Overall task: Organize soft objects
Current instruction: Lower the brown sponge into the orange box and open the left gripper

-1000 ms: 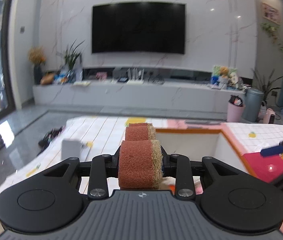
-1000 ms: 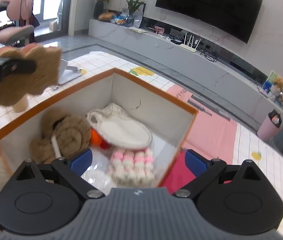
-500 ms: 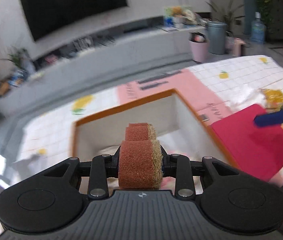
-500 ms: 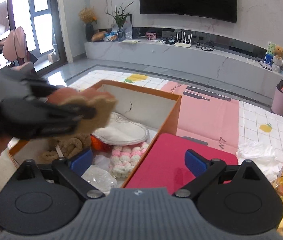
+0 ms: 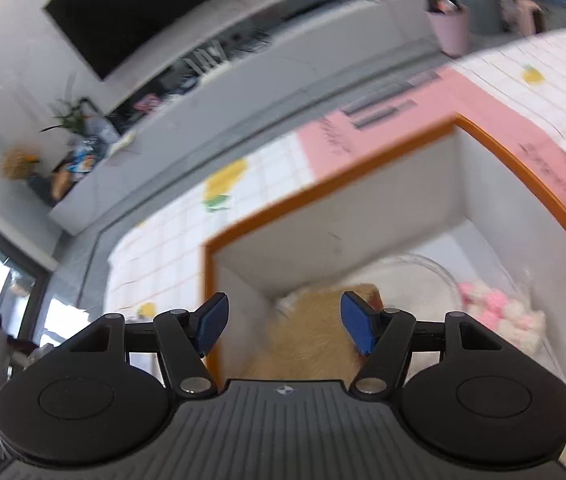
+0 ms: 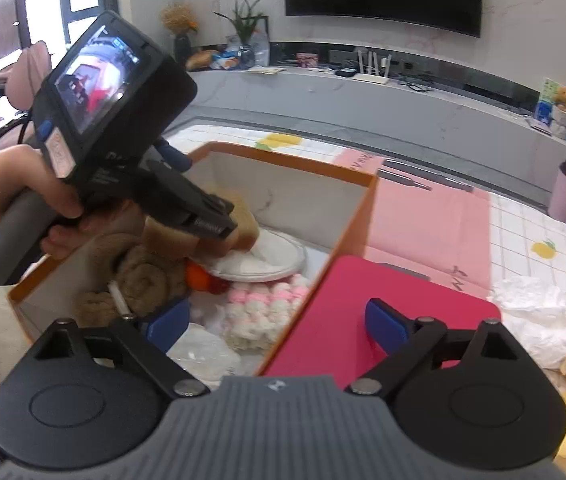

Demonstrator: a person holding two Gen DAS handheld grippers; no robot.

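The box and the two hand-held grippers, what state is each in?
Box: open on top, partly filled with soft things.
Left hand-held gripper: jaws just opened, tan plush toy loose between them.
Right hand-held gripper: open, empty.
Red lid: off, beside the box.

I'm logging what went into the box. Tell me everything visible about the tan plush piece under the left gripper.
The tan plush piece is fuzzy, soft-looking and blurred, its reddish face not showing here. It sits inside the orange-rimmed box, between the left gripper fingers, whose jaws have just been opening. From the right wrist view it lies over the white pouch.
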